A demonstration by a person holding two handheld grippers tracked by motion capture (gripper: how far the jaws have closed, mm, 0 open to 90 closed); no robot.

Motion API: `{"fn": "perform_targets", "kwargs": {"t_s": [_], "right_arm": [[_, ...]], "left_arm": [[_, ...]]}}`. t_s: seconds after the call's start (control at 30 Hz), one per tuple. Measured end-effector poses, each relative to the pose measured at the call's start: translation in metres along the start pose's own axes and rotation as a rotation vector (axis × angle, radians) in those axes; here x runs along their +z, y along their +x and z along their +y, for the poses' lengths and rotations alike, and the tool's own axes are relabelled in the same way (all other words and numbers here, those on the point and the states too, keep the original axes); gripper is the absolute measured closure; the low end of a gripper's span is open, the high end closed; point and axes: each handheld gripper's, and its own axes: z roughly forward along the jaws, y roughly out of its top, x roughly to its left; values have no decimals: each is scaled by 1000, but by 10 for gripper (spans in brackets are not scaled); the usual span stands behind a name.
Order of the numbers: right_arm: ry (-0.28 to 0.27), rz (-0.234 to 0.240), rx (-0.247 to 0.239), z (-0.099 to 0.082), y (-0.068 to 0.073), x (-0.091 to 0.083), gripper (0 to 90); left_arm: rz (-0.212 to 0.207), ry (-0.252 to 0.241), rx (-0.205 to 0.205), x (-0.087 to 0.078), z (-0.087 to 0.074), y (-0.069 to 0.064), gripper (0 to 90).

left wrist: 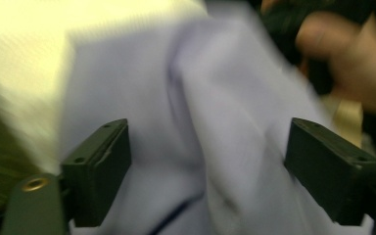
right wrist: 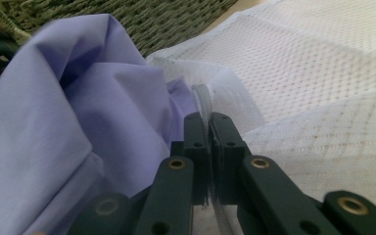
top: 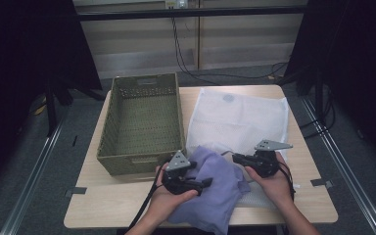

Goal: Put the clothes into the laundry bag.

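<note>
On table: left gripper [left wrist: 208, 166] jaws apart over lilac cloth [top: 215, 188]; right gripper [right wrist: 208, 128] jaws clamped on mesh bag [top: 240, 117] edge.

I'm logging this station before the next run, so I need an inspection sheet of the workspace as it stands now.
Surface: light wooden table, tape marks at its edges.
Job's things: lavender garment bunched at the front, partly at the mouth of a white mesh laundry bag lying flat.
Clutter: green woven basket at the left, looks empty.
Grippers: left tool open, jaws wide over the garment, not pressing it; right tool shut on the bag's edge.
Cables: black cable trails from the left tool; more cables hang behind the table.
Surroundings: grey floor, dark curtains at both sides.
</note>
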Motion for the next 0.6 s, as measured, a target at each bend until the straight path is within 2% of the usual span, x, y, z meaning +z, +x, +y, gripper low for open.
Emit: {"fn": "perform_targets", "kwargs": {"t_s": [0.07, 0.1, 0.13, 0.17, 0.2, 0.23, 0.27, 0.4, 0.43, 0.5, 0.6], "right_arm": [[3, 3, -7, 1, 3, 2, 867], [1, 4, -14, 1, 5, 2, 867], [-1, 4, -20, 2, 7, 3, 867], [-3, 7, -25, 2, 8, 3, 867], [-7, 9, -29, 3, 9, 4, 867], [-11, 9, -33, 3, 10, 4, 867], [-19, 7, -40, 4, 11, 4, 867], [-36, 16, -45, 7, 14, 4, 868], [-45, 23, -39, 8, 15, 4, 867], [-61, 33, -41, 11, 18, 3, 868], [-81, 37, -49, 15, 24, 1, 870]], "left_arm": [[21, 75, -2, 13, -4, -1, 287], [20, 98, 13, 16, -6, -1, 392], [13, 106, 22, 17, -6, -1, 599], [14, 111, 29, 17, -6, -2, 741], [15, 114, 34, 16, -5, -3, 812], [12, 108, 49, 14, -2, -5, 822], [1, 80, 63, 11, 0, -9, 827], [-150, -4, 159, 1, 16, -25, 830], [-184, -3, 175, 1, 21, -28, 830], [-214, 28, 166, 10, 28, -30, 828], [-234, 92, 123, 27, 27, -21, 826]]}}
